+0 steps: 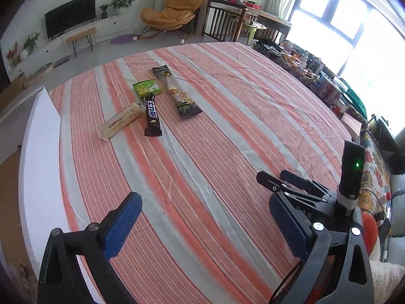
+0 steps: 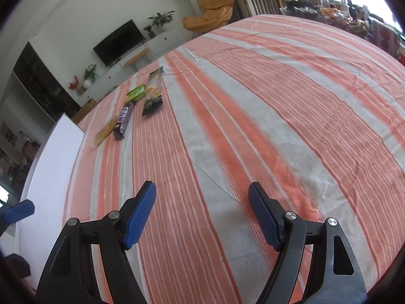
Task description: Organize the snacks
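We hold the left gripper [image 1: 205, 224] and the right gripper [image 2: 202, 215] above the bench [image 1: 227, 116], each with its fingers spread wide and nothing between them. The finger pads [image 2: 140, 215] are blue, with a fine knurled texture, set on black rigid arms.

The bench carries a woven cloth in salmon and grey stripes, lightly creased. Four snacks lie flat in a loose group toward its far left part: a long dark pouch [image 1: 177, 92], a small green packet [image 1: 146, 88], a dark chocolate bar [image 1: 152, 115] whose top end touches the green packet, and a pale tan wrapped bar [image 1: 120, 121] just beside the chocolate bar.

A white board [image 1: 40, 152] runs along the left edge. The right edge borders cluttered shelving under a bright window. The striped cloth between the fingers and the snacks lies bare. Beyond stand a television [image 1: 71, 14] and an orange chair [image 1: 169, 12].
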The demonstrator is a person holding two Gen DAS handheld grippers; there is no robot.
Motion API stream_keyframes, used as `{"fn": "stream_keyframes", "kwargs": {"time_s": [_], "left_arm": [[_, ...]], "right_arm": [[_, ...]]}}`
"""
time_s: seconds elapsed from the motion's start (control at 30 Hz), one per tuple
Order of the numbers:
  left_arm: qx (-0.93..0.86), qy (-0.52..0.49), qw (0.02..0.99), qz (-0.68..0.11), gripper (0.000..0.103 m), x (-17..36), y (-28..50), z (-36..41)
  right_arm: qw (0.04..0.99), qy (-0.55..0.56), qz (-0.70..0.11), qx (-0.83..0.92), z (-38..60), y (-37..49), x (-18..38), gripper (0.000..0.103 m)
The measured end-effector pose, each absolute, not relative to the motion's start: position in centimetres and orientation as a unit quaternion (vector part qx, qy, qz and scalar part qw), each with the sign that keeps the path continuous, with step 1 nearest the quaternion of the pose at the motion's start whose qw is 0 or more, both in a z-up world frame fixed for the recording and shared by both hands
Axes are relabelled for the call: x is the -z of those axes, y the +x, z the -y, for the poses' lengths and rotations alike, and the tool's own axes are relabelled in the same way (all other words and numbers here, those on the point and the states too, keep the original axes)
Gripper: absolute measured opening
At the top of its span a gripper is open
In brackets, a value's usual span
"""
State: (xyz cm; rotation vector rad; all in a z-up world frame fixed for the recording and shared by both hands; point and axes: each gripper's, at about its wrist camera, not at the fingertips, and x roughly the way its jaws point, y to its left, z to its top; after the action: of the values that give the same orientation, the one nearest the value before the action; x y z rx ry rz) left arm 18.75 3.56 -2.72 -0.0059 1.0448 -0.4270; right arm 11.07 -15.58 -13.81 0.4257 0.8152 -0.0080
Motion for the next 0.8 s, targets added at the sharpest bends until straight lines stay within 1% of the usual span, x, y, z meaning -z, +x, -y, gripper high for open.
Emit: {"fn": "stream_keyframes", "kwargs": {"time_s": [0.1,0.23,0.3,0.4,0.47,0.6,0.73,0.77,0.8], "left_arm": [[0.137,-0.029,0.843,-0.519,0.100,4.1,25.6,-5.1],[0.061,0.015,0.856,-0.514,0.097,6.7,32.2,-6.3],[0.050,0.049,0.857,-0.511,0.087,7.9,33.9,-6.2],[0.064,0.079,0.849,-0.518,0.081,10.0,35.5,-5.7],[0.075,0.098,0.846,-0.518,0.079,11.1,36.1,-5.4],[0.074,0.106,0.846,-0.517,0.079,12.5,37.2,-5.7],[0.078,0.038,0.848,-0.522,0.083,13.5,38.1,-7.2],[0.076,0.035,0.850,-0.519,0.086,13.6,38.0,-7.4],[0.073,0.040,0.850,-0.520,0.092,13.7,37.8,-7.3]], "right_arm": [[0.895,0.213,-0.393,0.001,15.8,11.0,13.9,0.079],[0.893,0.222,-0.392,-0.005,16.0,11.0,13.9,0.079],[0.892,0.225,-0.392,-0.008,16.0,11.1,13.9,0.080],[0.890,0.233,-0.391,-0.014,16.3,11.1,13.9,0.080],[0.890,0.238,-0.389,-0.017,16.4,11.2,13.9,0.080],[0.888,0.248,-0.387,-0.021,16.6,11.2,14.0,0.080],[0.888,0.249,-0.386,-0.022,16.6,11.2,13.9,0.080],[0.888,0.248,-0.386,-0.022,16.6,11.3,13.9,0.080],[0.888,0.248,-0.386,-0.022,16.6,11.3,13.9,0.080]]}}
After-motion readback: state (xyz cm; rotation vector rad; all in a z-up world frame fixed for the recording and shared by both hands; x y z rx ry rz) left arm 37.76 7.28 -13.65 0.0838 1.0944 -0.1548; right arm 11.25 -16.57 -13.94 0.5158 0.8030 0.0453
